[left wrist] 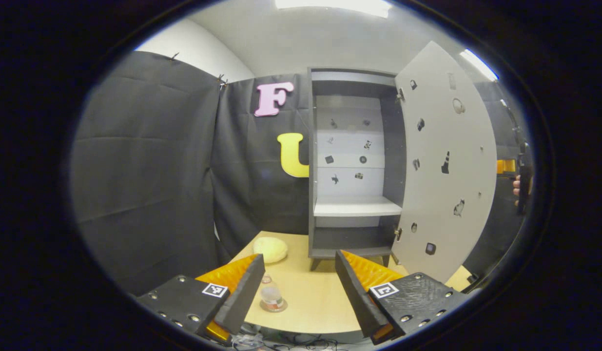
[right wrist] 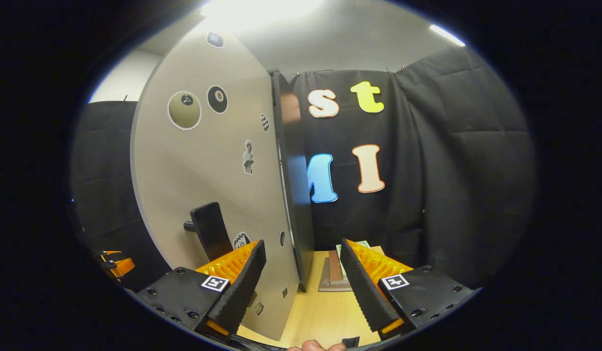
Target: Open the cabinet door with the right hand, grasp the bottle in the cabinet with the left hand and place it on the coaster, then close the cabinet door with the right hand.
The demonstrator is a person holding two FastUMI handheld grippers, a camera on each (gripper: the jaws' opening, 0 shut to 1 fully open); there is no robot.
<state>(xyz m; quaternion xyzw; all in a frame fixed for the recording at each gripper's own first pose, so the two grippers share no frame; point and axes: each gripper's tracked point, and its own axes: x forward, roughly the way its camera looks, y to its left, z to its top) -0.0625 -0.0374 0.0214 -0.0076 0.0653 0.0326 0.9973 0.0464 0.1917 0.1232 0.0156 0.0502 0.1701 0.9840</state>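
While the bottle (left wrist: 272,295) stands on its coaster (left wrist: 274,307) and both jaws gape empty, the right gripper (right wrist: 301,273) straddling the open door (right wrist: 208,195) edge could miss the handle (right wrist: 210,230).

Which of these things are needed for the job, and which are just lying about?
Needed: cabinet, its open door, door handle, bottle standing on the table, both open tongs.
Lying about: yellow plush lump, stacked books.
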